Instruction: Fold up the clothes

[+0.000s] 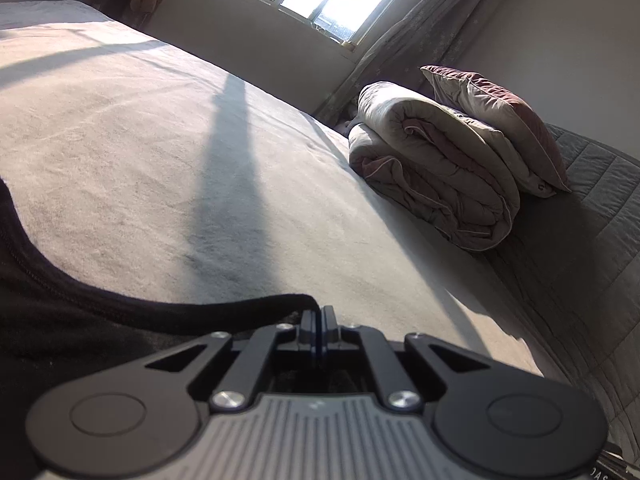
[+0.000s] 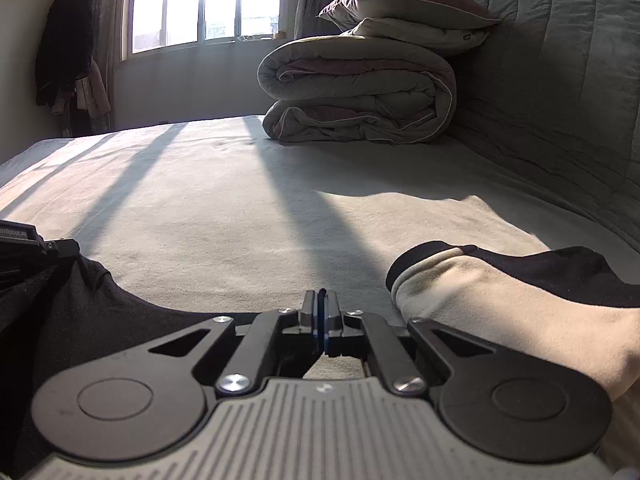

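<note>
Your left gripper (image 1: 319, 312) has its jaws pressed together, pinching the thin black hem of the dark garment (image 1: 60, 312), which trails off to the left across the bed (image 1: 120, 140). In your right wrist view the right gripper (image 2: 320, 300) is likewise closed tight, with a sliver of dark cloth caught between the tips; the same dark garment (image 2: 80, 320) spreads left of it, where a corner of your left gripper (image 2: 24, 248) shows at the frame edge. Just right of your right gripper a cream sleeve with a black cuff (image 2: 460, 292) lies flat on the sheet, lined pale inside; you cannot tell whether it belongs to the piece you hold. Beyond, the sheet lies bare, crossed by long shadow bars. Farther back a folded quilt (image 2: 360, 92) sits by the grey quilted headboard (image 2: 560, 80), with a pillow (image 2: 408, 12) on top. Behind that, a bright window (image 2: 204, 4), and clothes hanging at the left wall (image 2: 64, 52)
</note>
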### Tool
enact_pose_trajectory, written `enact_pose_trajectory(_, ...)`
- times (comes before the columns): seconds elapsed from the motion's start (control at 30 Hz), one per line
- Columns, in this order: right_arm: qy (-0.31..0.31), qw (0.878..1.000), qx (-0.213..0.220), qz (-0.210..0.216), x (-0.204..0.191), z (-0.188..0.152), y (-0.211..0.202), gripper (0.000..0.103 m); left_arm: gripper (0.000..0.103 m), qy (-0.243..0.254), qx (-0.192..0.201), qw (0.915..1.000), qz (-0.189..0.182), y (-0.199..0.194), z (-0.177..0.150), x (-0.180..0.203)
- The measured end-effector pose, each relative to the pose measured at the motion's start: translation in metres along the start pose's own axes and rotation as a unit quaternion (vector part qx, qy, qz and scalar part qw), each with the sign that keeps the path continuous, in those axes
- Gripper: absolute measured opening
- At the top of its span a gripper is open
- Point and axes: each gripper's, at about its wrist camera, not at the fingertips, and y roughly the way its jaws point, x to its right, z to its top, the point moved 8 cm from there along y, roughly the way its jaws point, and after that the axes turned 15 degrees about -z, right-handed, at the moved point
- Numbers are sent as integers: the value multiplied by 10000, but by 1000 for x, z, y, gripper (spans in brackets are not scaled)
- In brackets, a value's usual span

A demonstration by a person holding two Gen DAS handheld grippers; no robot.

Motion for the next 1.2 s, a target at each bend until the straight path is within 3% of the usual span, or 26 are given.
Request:
enact_pose_trajectory(0.23,-90,9993,-270,234,-11,-18,19,2,4,48,-257,9993,258,7,-5,-3)
enact_pose_trajectory(0.3,-50,9990,-308,307,-11,-18,19,3,9,132,-346,9988,332,2,-3,3)
enact_pose_trajectory(0.37,33,9986,-324,407,-9,-17,17,4,24,183,-431,9980,428,-3,-1,12)
enact_pose_trajectory(0.5,259,9961,-430,729,-3,-11,11,16,28,426,-619,9923,981,-19,5,34)
enact_pose_trajectory(0.6,466,9916,-540,1078,5,-3,3,19,30,576,-992,9910,696,-26,-7,62)
enact_pose_trajectory(0.7,672,9854,-650,1425,14,5,-5,35,30,885,-1459,9851,194,-28,-30,93)
enact_pose_trajectory(0.8,902,9771,-757,1769,23,13,-14,38,29,1578,-1877,9675,-618,-30,-64,133)
enact_pose_trajectory(0.87,1134,9716,-763,1934,30,18,-19,38,29,2086,-2059,9500,-1080,-32,-84,155)
enact_pose_trajectory(0.93,1285,9670,-706,2083,35,23,-24,38,29,2660,-2206,9287,-1347,-32,-103,174)
enact_pose_trajectory(1.03,1277,9644,-683,2212,35,27,-29,38,28,3116,-2414,9064,-1518,-30,-123,188)
enact_pose_trajectory(1.13,1185,9631,-831,2269,32,25,-28,38,28,3289,-2530,8989,-1407,-24,-135,190)
enact_pose_trajectory(1.2,1074,9636,-1060,2206,27,18,-22,38,28,3330,-2529,9005,-1195,-18,-137,186)
